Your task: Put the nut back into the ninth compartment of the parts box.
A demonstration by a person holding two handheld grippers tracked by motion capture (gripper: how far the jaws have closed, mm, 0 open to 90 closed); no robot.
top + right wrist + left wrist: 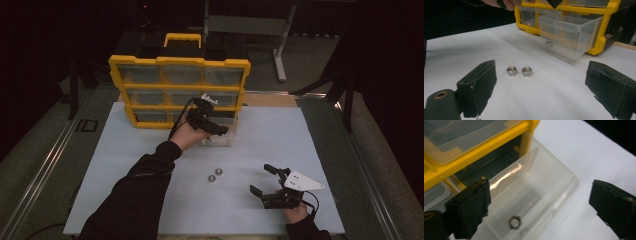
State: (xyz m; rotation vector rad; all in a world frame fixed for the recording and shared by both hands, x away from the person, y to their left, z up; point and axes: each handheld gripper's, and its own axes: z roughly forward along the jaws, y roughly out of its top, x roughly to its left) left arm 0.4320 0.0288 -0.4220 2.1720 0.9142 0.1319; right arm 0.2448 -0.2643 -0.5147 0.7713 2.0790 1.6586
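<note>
Item: two hex nuts [215, 175], bare steel, small and threaded, lying side by side at centre of the white counter [125, 165]; a third nut [514, 222] rests inside the pulled-out clear plastic drawer [544, 185] of the yellow organiser [180, 90], upper centre. Likely light, rigid, smooth and apt to roll or slip; best taken across opposite flats. Left claw [212, 126] hangs over the drawer, jaws released, empty. Right claw [264, 179], lower right, spread wide, facing the nuts, empty.
</note>
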